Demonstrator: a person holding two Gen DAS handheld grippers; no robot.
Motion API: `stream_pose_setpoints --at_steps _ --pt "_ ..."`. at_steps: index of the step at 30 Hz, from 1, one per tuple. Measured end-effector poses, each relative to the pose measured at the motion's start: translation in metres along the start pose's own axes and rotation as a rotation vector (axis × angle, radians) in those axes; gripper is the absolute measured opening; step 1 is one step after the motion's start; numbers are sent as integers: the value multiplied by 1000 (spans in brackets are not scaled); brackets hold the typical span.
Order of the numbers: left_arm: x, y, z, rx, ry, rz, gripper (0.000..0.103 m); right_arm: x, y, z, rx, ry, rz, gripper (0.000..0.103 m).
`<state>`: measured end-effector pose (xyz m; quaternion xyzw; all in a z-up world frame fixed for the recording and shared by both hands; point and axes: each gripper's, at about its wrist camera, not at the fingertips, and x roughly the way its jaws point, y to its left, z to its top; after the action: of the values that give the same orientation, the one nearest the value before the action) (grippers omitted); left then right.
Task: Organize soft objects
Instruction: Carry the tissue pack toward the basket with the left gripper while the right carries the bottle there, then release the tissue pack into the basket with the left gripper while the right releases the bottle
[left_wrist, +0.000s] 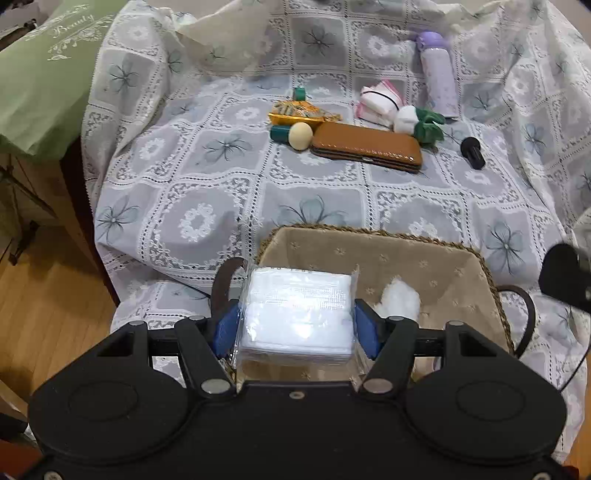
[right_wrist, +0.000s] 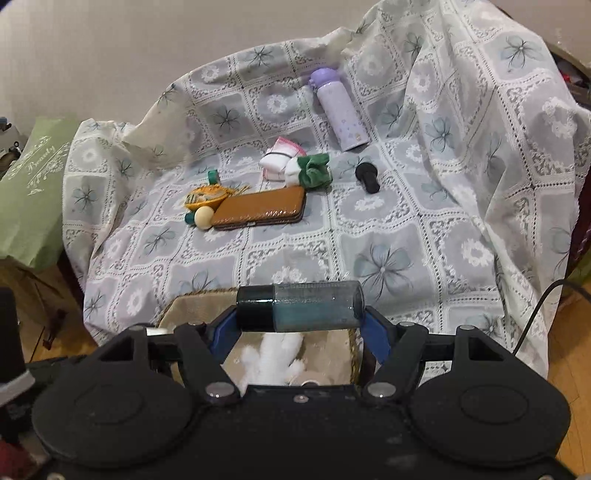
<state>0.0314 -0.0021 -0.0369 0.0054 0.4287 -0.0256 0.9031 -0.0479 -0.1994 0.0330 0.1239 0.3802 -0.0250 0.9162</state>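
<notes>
With my left gripper (left_wrist: 297, 325) clamping the wipes packet (left_wrist: 297, 315), I should centre it over the basket (left_wrist: 491, 280) before letting go, while my right gripper (right_wrist: 299, 325) pinches the teal bottle (right_wrist: 300, 305).

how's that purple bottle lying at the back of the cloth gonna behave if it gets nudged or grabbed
The purple bottle lies on its side and looks round, so a nudge would probably roll it. Its body looks smooth and rigid, so it may slip between pads. The draped tablecloth beneath looks rumpled, which could slow rolling.
</notes>
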Motion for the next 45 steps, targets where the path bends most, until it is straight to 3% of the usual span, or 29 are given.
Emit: stream_pose_setpoints --at_steps 7,11,19,45 --pt "4 2 -4 -14 22 9 66 7 1 -6 -8 35 -6 69" --pt "1 1 -4 -12 14 6 75 8 0 -6 -9 43 -9 70" --pt "-3 -1 -4 1 -8 19 79 9 2 -7 -18 59 -11 70" --pt "-4 1 -5 -6 -8 37 80 12 3 -9 -38 86 -9 73"
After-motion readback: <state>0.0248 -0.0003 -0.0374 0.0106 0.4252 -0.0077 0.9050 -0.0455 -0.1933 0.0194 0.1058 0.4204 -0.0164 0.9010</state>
